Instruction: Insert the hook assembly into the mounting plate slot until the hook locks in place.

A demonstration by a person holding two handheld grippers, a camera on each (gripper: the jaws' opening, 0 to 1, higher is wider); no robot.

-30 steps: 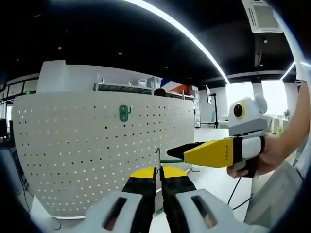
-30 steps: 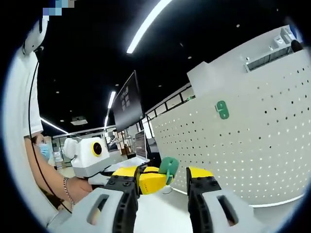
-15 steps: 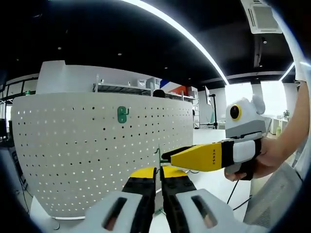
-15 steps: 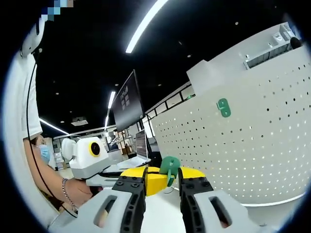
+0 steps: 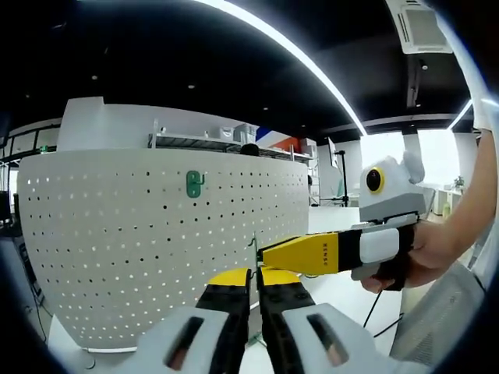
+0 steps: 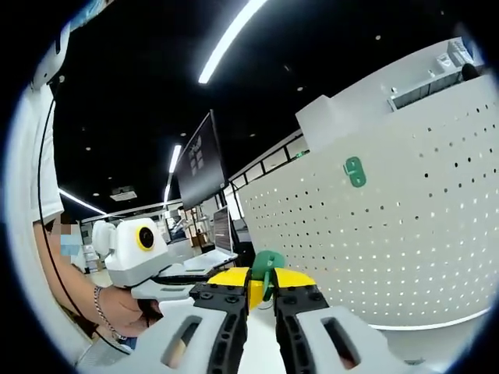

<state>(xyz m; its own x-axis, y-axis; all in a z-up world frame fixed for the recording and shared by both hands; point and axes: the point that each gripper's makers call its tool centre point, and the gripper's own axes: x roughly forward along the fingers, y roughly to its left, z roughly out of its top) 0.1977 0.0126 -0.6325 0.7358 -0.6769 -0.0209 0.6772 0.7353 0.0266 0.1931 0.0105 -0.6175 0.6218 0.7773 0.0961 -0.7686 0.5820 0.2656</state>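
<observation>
Right claw [image 6: 261, 292] closed onto green plastic hook [image 6: 269, 263]; perforated board [image 6: 405, 226] behind.

The ceiling [image 5: 195, 54] is dark, almost black, crossed by a long bright light strip [image 5: 288, 47] that runs from the top centre of the left gripper view toward the right. An air-conditioning vent [image 5: 421, 27] sits in the upper right corner. At the right edge, bright windows [image 5: 405, 148] glow white. In the right gripper view, a large dark monitor [image 6: 199, 164] stands left of centre, with a second light strip [image 6: 171, 160] on the ceiling beside it and a laptop [image 6: 214, 245] below it.
</observation>
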